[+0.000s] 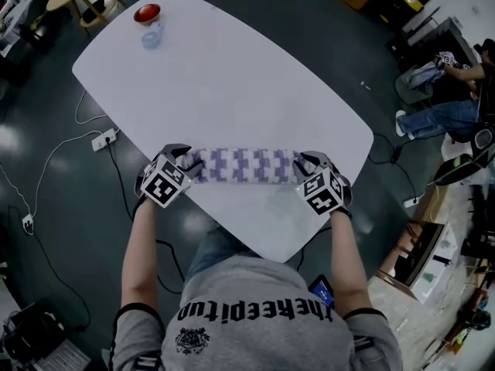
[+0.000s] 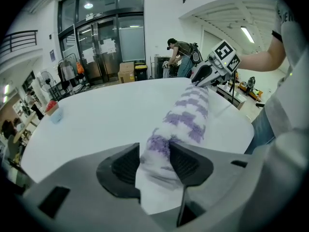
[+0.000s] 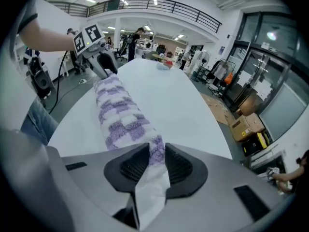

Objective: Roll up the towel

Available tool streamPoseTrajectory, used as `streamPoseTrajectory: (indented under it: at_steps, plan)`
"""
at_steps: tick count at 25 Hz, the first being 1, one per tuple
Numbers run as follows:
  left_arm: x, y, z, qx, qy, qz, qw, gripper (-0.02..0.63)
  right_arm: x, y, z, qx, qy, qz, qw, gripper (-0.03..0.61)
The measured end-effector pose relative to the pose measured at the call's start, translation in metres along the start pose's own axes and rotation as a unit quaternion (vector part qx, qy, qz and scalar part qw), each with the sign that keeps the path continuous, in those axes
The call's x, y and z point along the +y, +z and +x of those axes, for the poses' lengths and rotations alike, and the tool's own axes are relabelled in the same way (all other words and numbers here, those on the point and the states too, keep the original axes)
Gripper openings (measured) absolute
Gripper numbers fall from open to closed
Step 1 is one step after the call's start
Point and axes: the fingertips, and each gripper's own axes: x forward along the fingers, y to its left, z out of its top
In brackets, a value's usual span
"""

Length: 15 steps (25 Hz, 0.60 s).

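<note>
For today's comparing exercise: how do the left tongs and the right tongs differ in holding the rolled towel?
The left tongs stand wider apart, around a thick bunch of the rolled towel; the right tongs stand closer, pinching a thin fold. In the head view the left tongs hold the roll's left end, the right tongs its right end. Both are closed on the rolled towel, which lies on the white table.

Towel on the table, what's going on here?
A person at the white table works a gripper in each hand. The purple-and-white towel lies in a long roll near the table's near edge. The left gripper is clamped on one end of it, the right gripper on the other. The rolling looks about done.
</note>
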Motion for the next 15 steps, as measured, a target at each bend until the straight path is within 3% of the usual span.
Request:
streamPoseTrajectory:
  at_steps: [5, 9, 11, 12, 15]
  plan:
    - [0.005, 0.03, -0.038, -0.049, 0.016, -0.037, 0.998, 0.181, -0.011, 0.024, -0.027, -0.071, 0.011, 0.08, 0.994, 0.081]
    - [0.009, 0.065, -0.069, -0.12, 0.064, -0.055, 0.9892, 0.173, -0.018, 0.045, -0.053, -0.13, 0.008, 0.116, 0.985, 0.077]
    - [0.004, 0.083, -0.088, -0.155, 0.085, -0.061, 0.9823, 0.107, -0.016, 0.056, -0.07, -0.153, 0.006, 0.118, 0.981, 0.062]
    - [-0.001, 0.091, -0.098, -0.168, 0.094, -0.06, 0.9793, 0.042, -0.014, 0.062, -0.079, -0.166, 0.001, 0.118, 0.979, 0.039]
    - [-0.021, 0.115, -0.129, -0.198, 0.12, -0.045, 0.9718, 0.007, -0.007, 0.081, -0.114, -0.208, -0.015, 0.118, 0.971, 0.004]
